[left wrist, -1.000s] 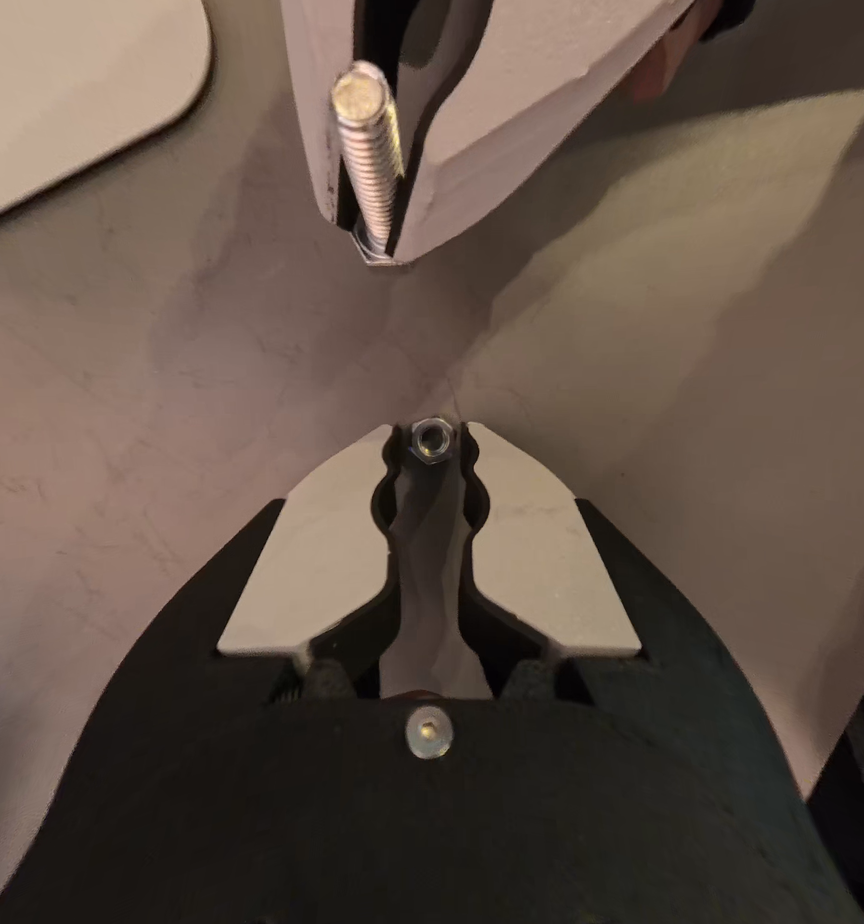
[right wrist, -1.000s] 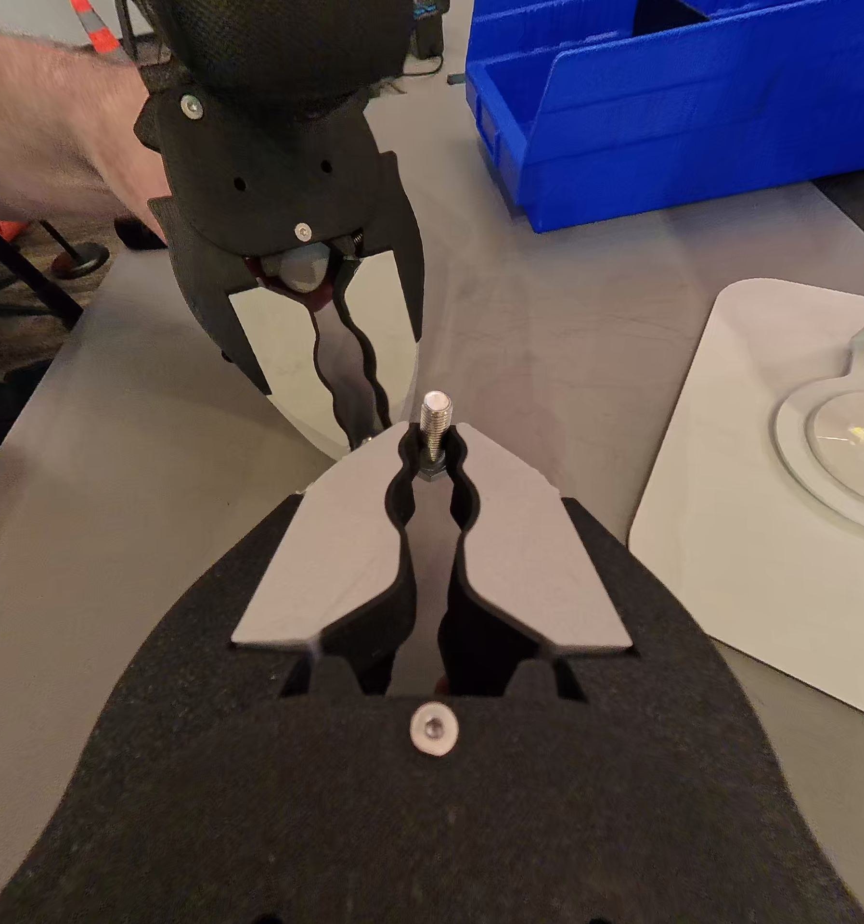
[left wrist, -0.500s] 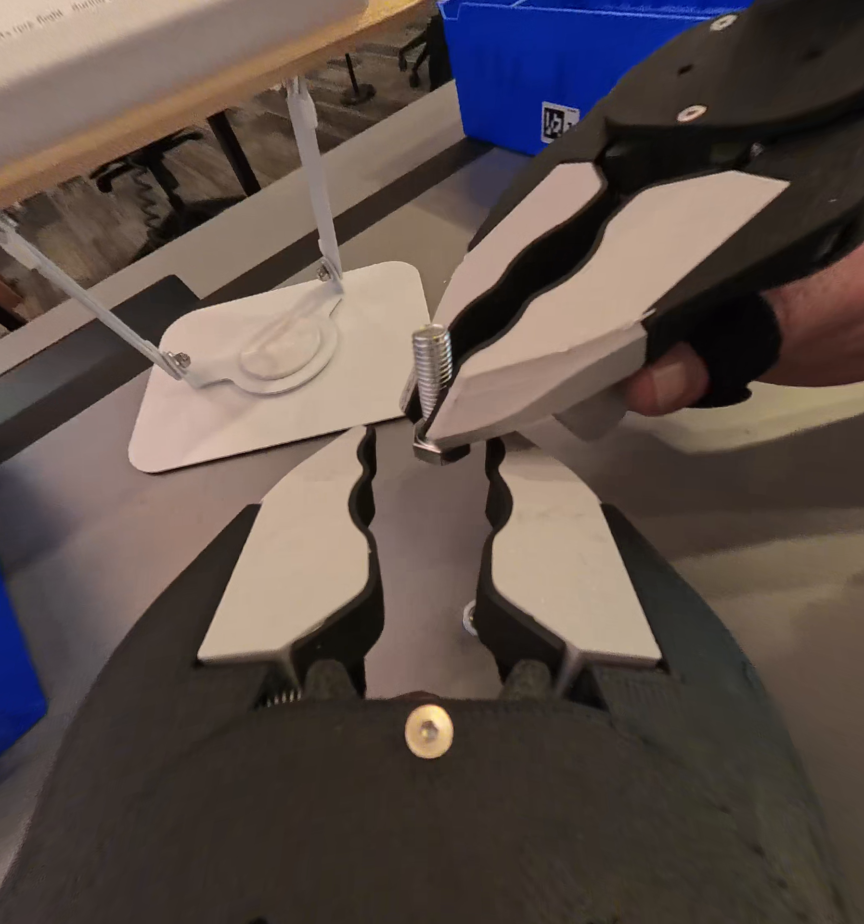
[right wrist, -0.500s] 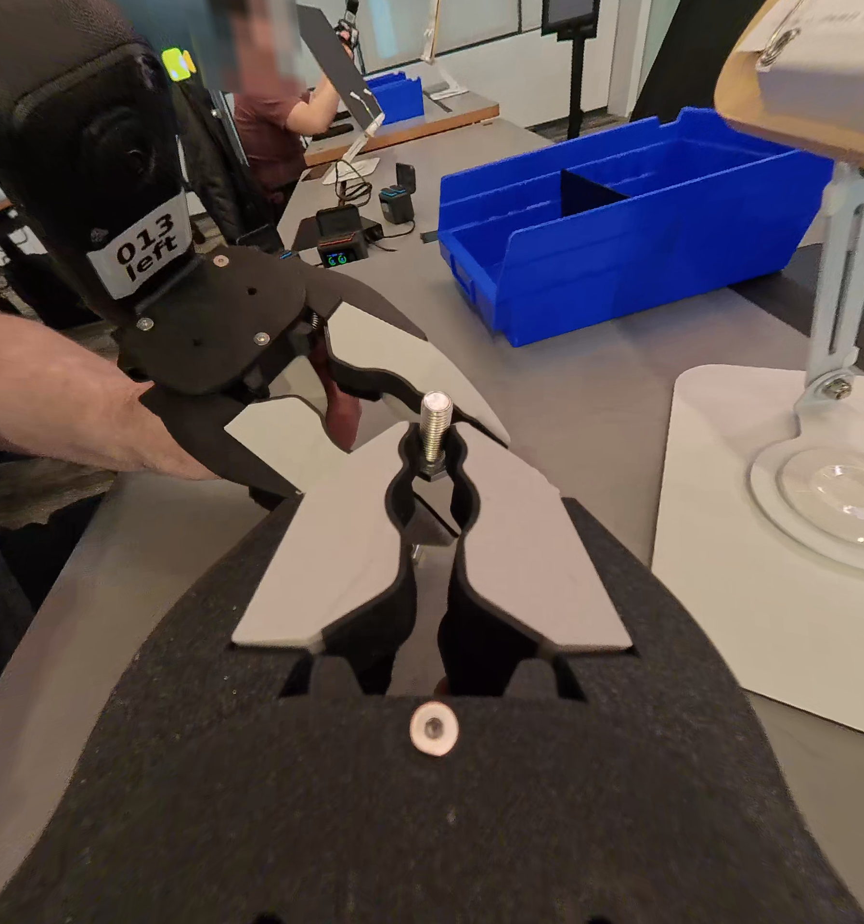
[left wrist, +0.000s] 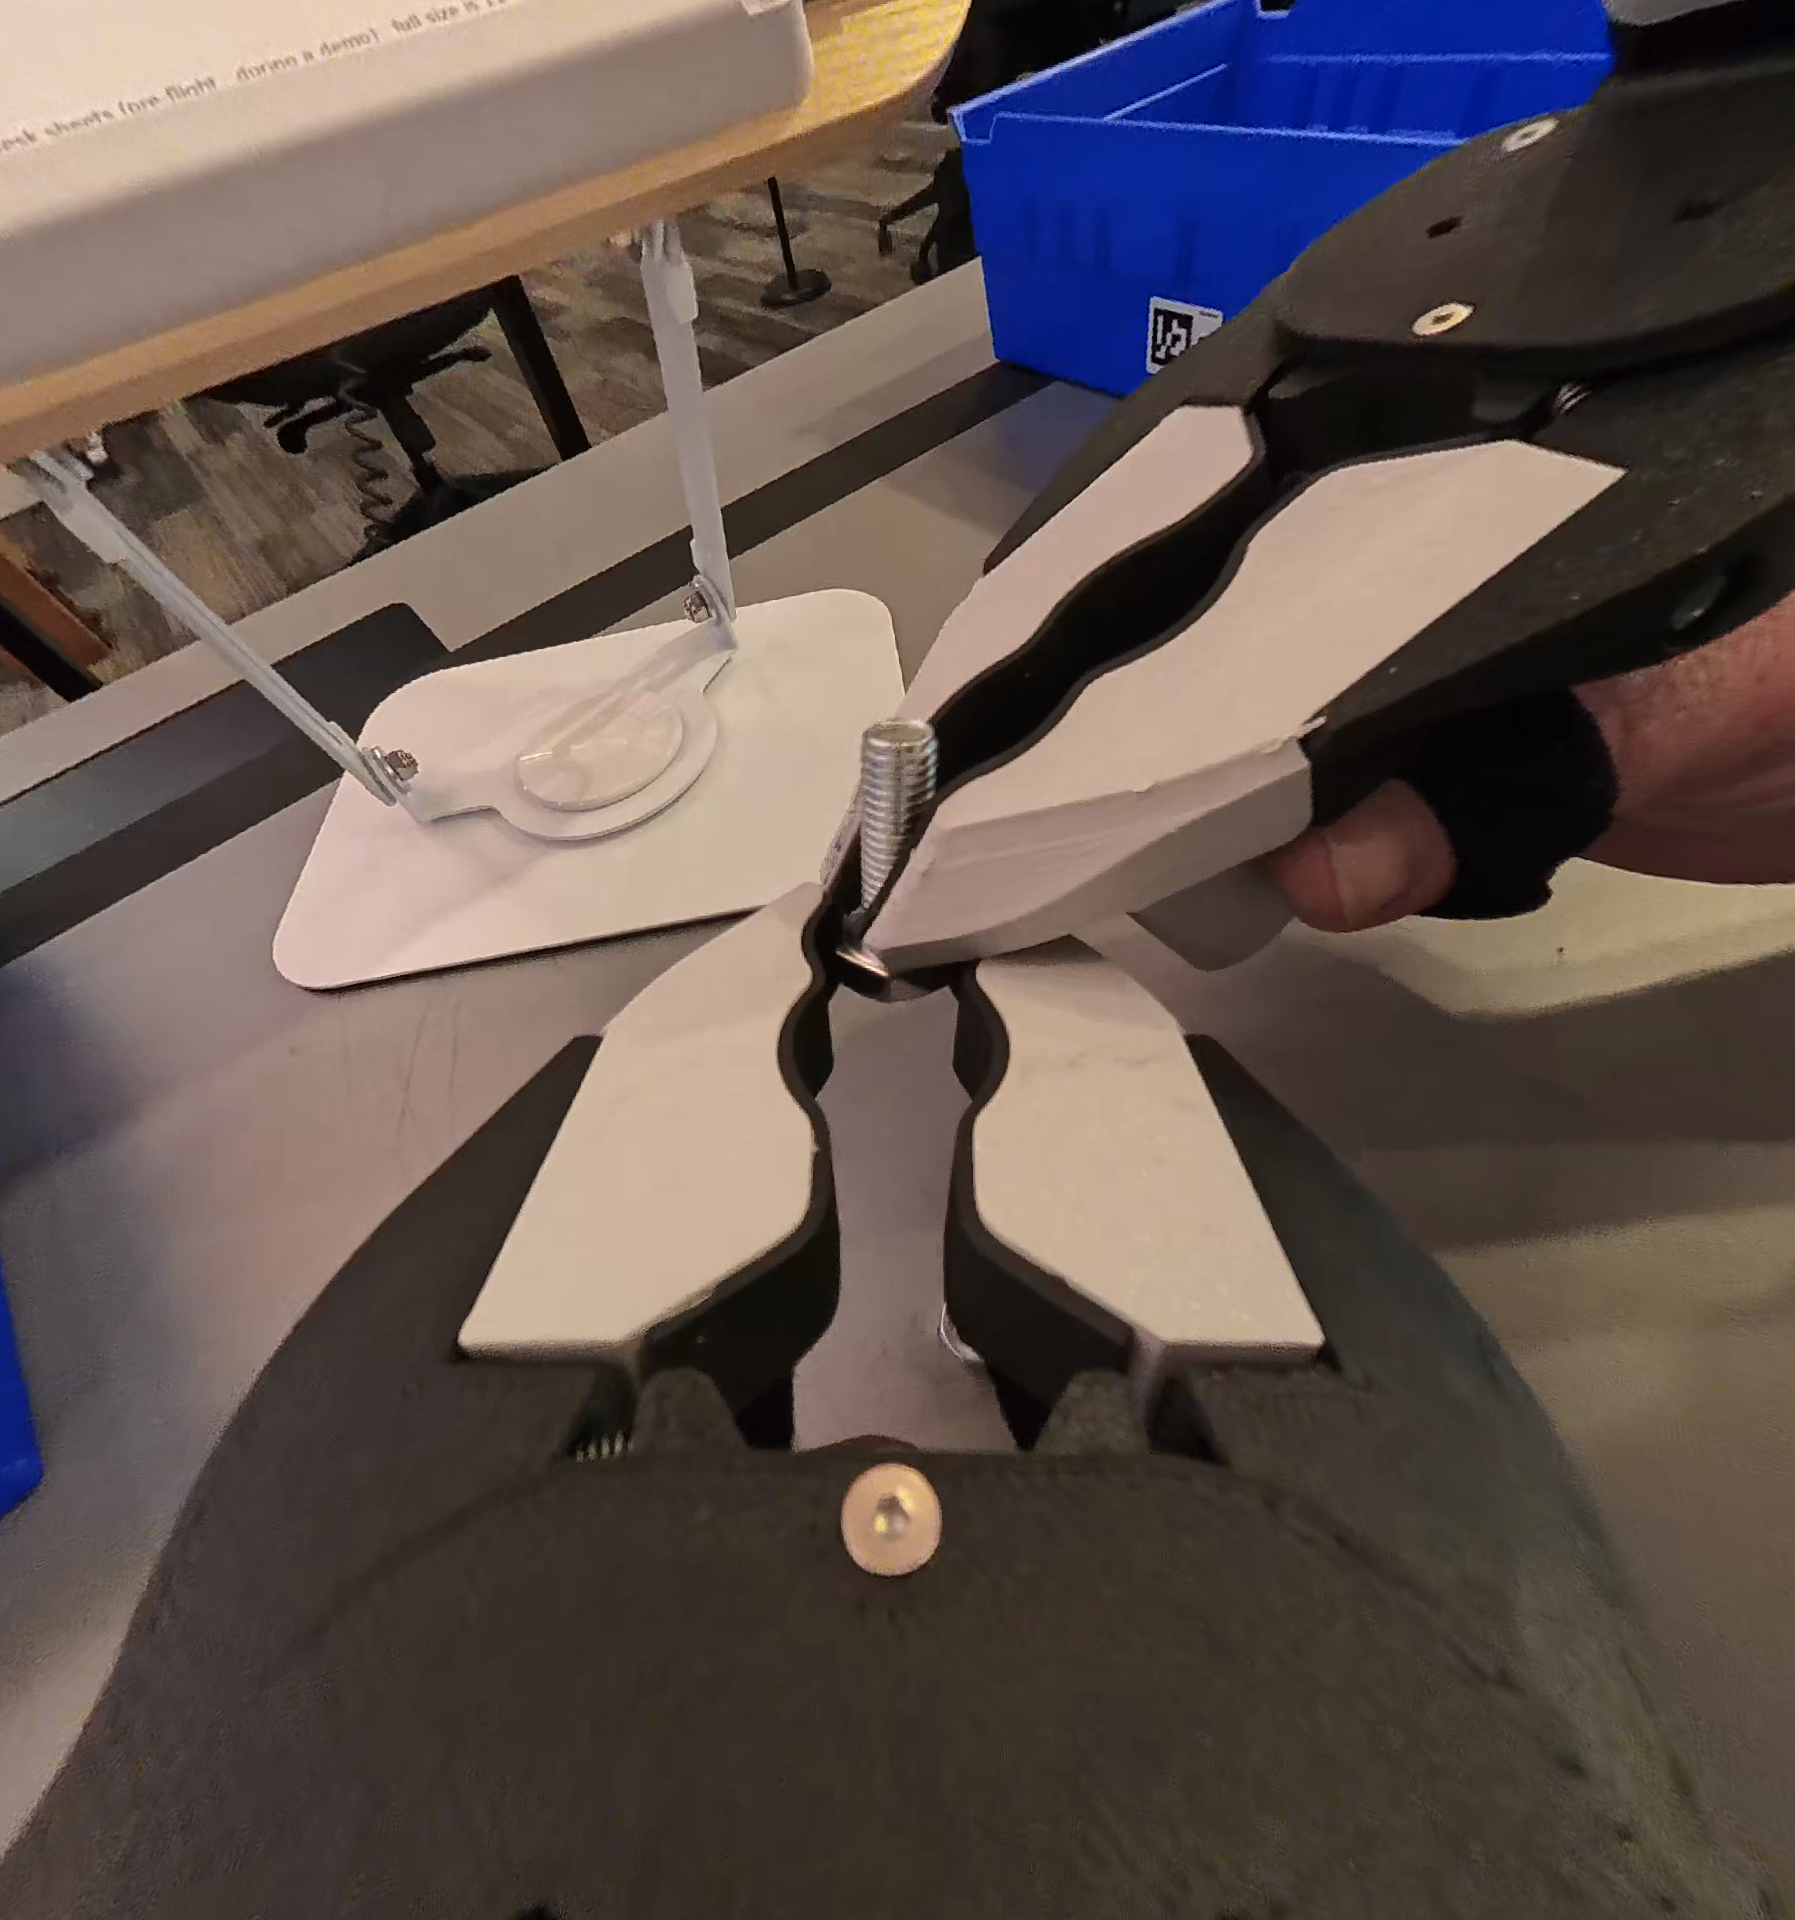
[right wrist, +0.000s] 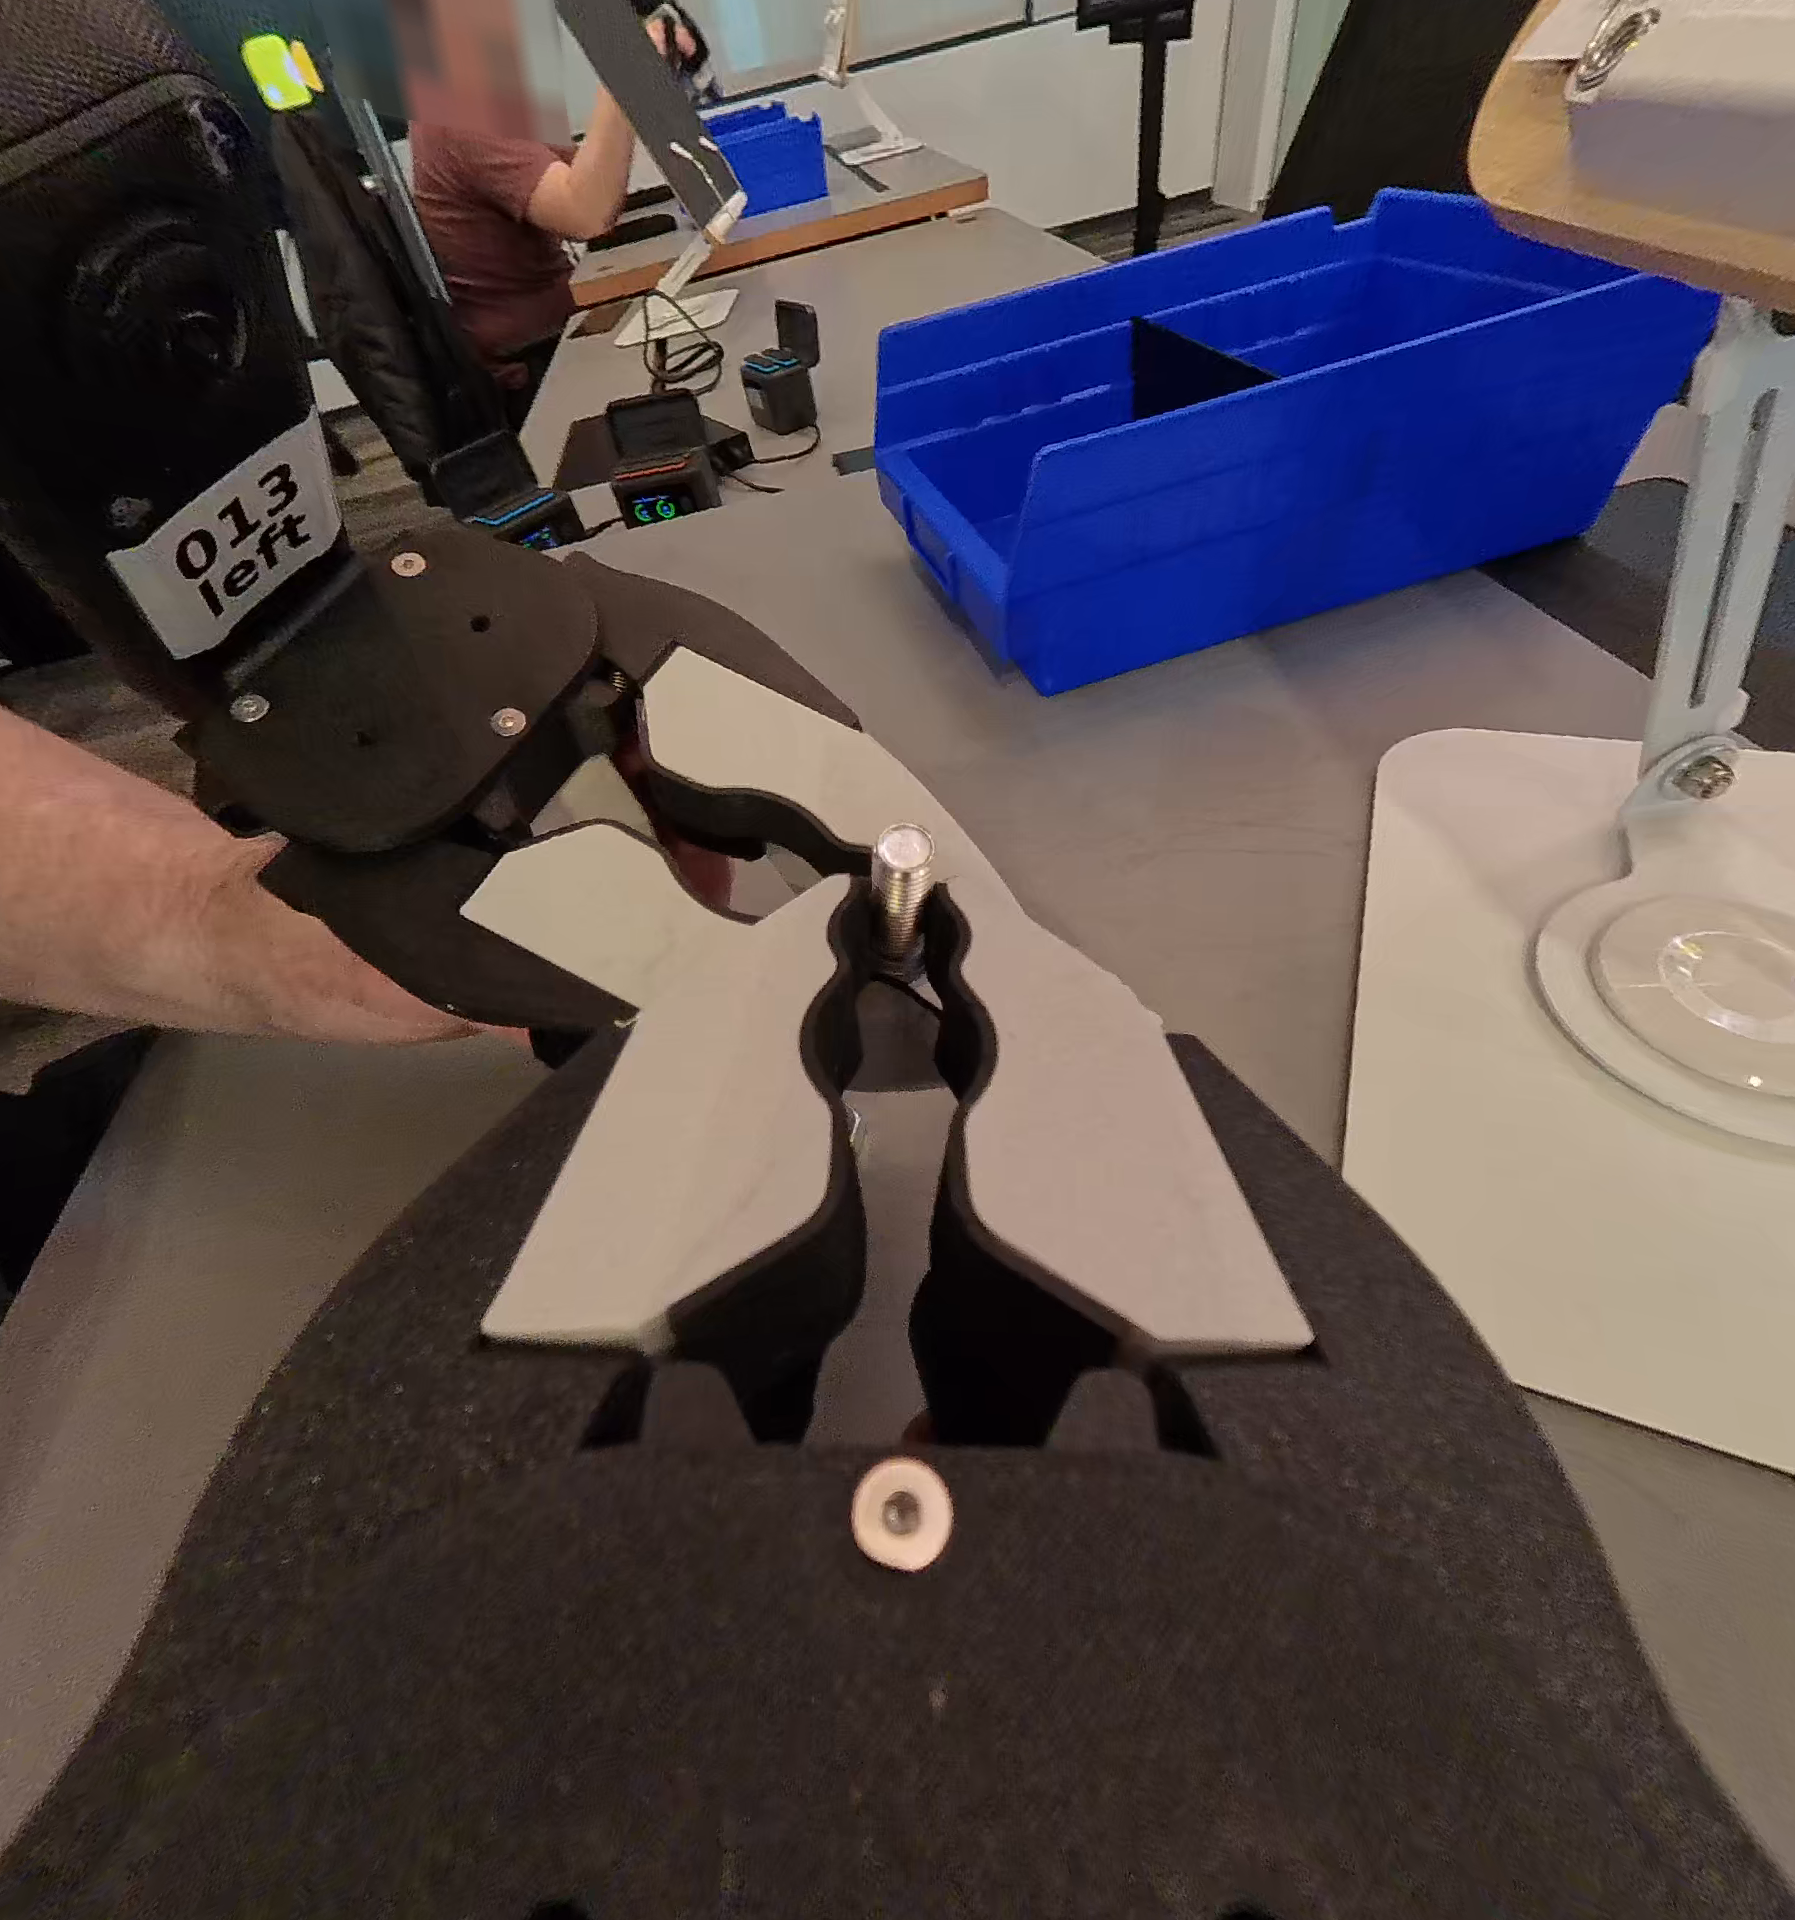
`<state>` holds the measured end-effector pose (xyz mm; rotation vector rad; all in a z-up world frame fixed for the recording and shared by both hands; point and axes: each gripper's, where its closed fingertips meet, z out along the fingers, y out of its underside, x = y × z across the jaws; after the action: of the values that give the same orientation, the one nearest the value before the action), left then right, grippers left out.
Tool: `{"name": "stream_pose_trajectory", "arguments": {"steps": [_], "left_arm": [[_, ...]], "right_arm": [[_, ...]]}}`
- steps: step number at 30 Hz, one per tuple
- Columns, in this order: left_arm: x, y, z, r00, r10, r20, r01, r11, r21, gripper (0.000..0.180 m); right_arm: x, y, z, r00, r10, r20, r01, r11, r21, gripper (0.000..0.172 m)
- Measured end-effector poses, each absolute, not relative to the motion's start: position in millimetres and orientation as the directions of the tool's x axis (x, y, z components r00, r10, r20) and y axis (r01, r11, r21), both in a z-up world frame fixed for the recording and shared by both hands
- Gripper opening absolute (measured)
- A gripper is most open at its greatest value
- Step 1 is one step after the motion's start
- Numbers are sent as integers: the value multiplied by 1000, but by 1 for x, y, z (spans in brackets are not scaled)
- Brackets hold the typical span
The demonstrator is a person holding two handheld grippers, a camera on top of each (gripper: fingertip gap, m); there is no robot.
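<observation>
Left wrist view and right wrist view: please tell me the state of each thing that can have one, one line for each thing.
Right tool: shut on the silver threaded bolt.
Silver threaded bolt: held upright, hex head downward, above the table.
Left tool: fingers apart around the bolt's head; contact cannot be told.
Blue plastic bin: open on top, resting on the grey table, black divider inside.

Shiny threaded metal bolt (right wrist: 901, 894), glossy blue plastic bin (right wrist: 1277, 499), matt grey tabletop (right wrist: 1163, 790), wooden shelf edge (left wrist: 457, 270)
</observation>
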<state>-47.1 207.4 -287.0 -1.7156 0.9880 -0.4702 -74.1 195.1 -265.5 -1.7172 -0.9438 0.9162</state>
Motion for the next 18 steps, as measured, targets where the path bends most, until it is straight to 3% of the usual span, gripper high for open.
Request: {"name": "stream_pose_trajectory", "arguments": {"steps": [11,18], "left_arm": [[-49,210,-295,601,-786,-144,-388,-129,-913,18],[-55,212,-303,602,-798,-7,-323,-235,-917,18]], "right_arm": [[-75,199,-272,487,859,-156,209,-289,-934,10],[-69,200,-256,462,874,-151,169,-254,-952,24]]}}
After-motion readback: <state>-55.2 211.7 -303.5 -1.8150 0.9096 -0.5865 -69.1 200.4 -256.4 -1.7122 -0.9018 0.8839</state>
